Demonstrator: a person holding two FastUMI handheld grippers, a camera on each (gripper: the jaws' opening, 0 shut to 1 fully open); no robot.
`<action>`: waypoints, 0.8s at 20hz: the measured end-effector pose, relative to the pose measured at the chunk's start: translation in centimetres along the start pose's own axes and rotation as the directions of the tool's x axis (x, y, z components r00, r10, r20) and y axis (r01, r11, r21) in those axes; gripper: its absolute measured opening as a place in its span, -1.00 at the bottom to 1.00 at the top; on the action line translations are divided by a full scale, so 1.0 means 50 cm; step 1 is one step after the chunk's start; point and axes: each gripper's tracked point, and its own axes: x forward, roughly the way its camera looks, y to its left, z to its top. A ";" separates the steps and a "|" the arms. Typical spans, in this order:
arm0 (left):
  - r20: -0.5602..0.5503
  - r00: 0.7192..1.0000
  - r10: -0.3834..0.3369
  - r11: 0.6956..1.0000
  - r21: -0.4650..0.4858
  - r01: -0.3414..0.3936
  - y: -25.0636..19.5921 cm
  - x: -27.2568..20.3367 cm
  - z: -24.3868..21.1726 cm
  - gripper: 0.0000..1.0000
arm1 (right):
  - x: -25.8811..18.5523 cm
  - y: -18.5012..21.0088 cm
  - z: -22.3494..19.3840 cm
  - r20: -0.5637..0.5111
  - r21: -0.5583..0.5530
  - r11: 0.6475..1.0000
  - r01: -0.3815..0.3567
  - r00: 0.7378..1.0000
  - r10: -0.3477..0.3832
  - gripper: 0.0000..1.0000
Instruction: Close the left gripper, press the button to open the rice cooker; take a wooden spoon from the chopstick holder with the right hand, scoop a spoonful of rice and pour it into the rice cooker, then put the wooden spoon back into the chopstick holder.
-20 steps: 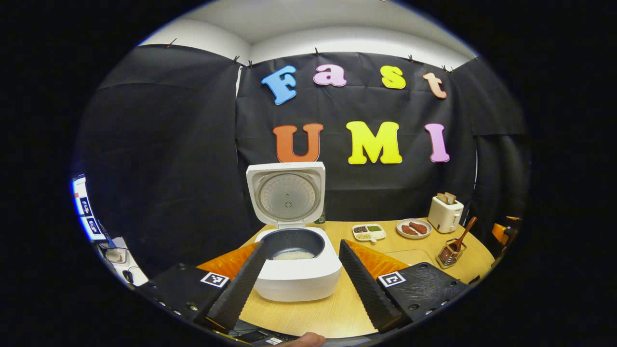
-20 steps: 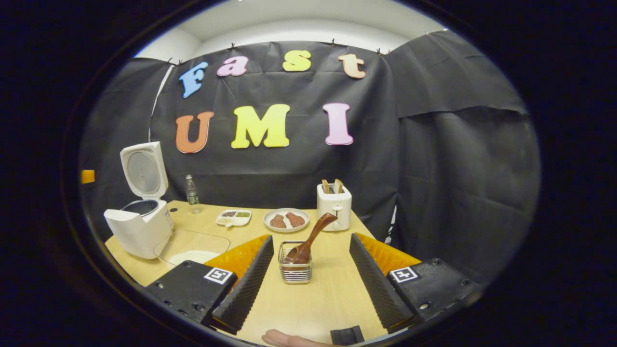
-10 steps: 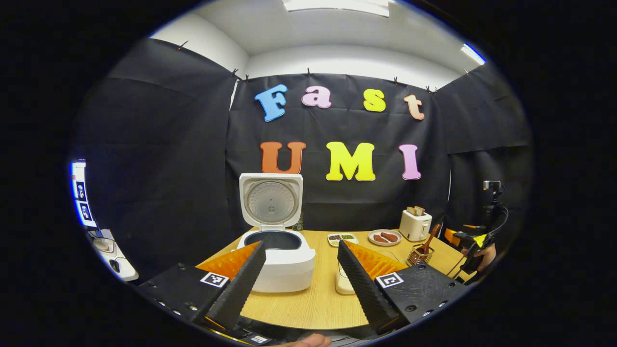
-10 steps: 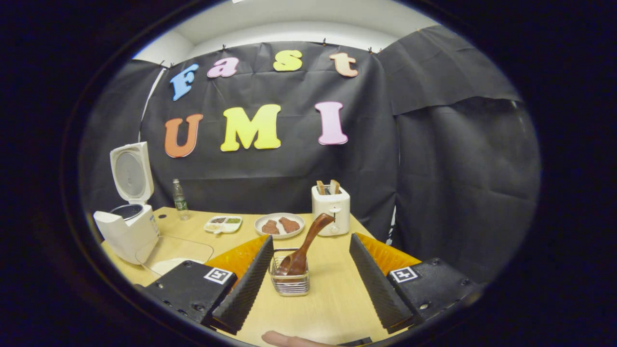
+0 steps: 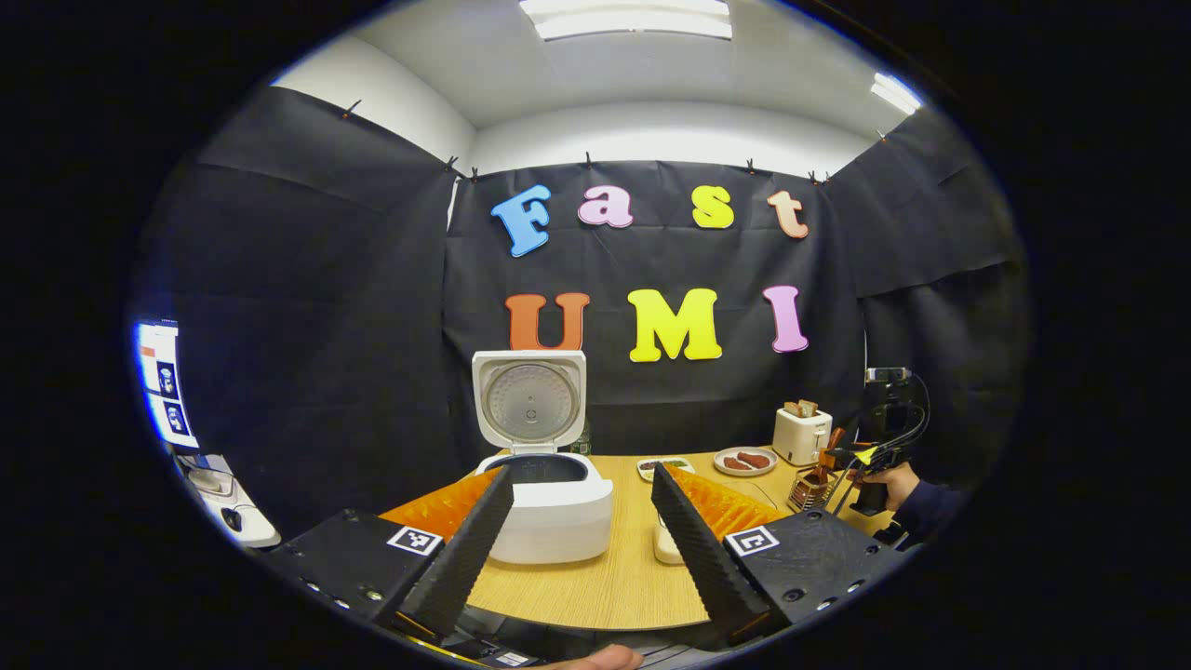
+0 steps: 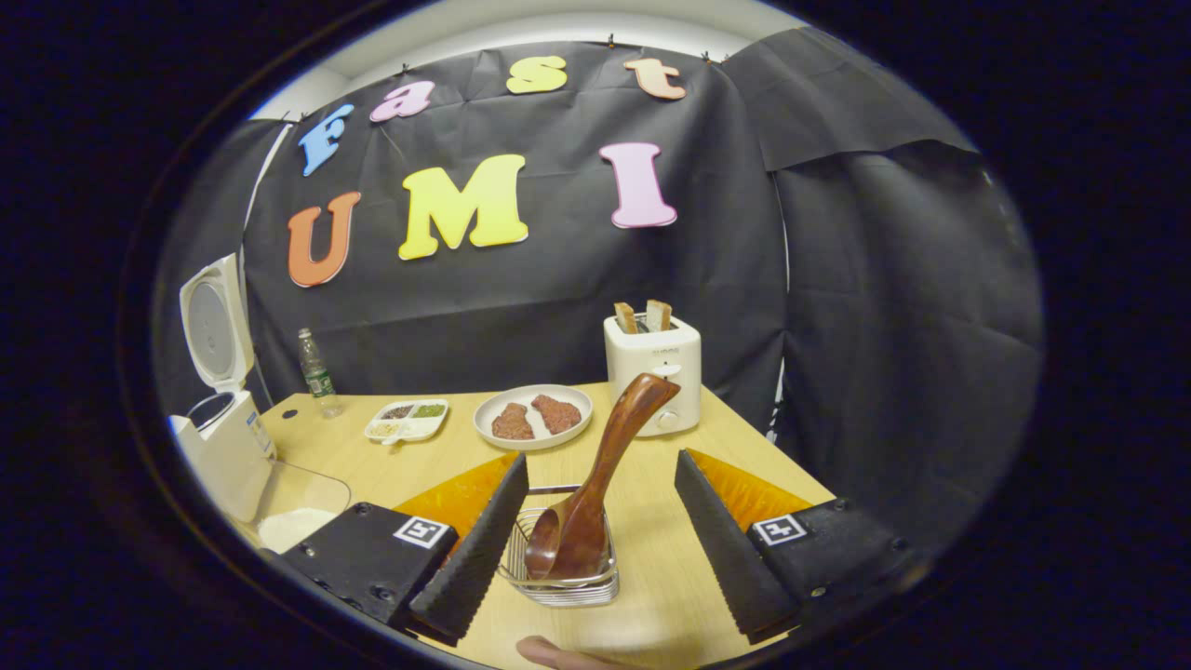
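Nearby, toaster (image 6: 652, 369) and plate (image 6: 532, 416) stand behind spoon (image 6: 595, 484); both claws apart.

Illumination is even and moderately bright. In the left gripper view it comes from ceiling light panels (image 5: 633, 19) directly above the rice cooker (image 5: 544, 465), with a second panel (image 5: 891, 91) above and to the right of it. Shadows on the table (image 5: 623, 577) around the cooker are soft and faint. The cooker's white shell shows no harsh glare. Both views are sharp near centre; fisheye curvature bends the wall cloth (image 6: 837, 279) and compresses detail toward the rims, where brightness falls off.
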 end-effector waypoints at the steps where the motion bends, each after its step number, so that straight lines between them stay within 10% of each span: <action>1: -0.003 1.000 -0.007 1.000 -0.011 0.007 -0.003 0.002 -0.009 0.90 | 0.016 -0.004 0.000 -0.007 0.015 1.000 0.007 1.000 -0.007 0.99; 5: -0.035 0.999 0.020 1.000 -0.007 -0.020 0.035 0.025 -0.039 0.90 | 0.064 -0.008 0.005 -0.005 0.061 0.998 -0.024 1.000 0.025 1.00; 11: -0.082 0.996 0.044 0.999 -0.017 -0.045 0.056 0.037 -0.071 0.89 | 0.117 0.035 -0.039 -0.108 0.130 0.986 -0.107 0.987 0.121 0.51; 14: -0.079 0.994 0.070 0.997 -0.013 -0.071 0.075 0.031 -0.072 0.89 | 0.112 0.044 -0.042 -0.119 0.130 0.982 -0.134 0.981 0.150 0.17; 16: -0.064 0.994 0.088 0.996 0.002 -0.088 0.082 0.027 -0.068 0.89 | 0.092 0.044 -0.033 -0.122 0.133 0.983 -0.129 0.982 0.145 -0.47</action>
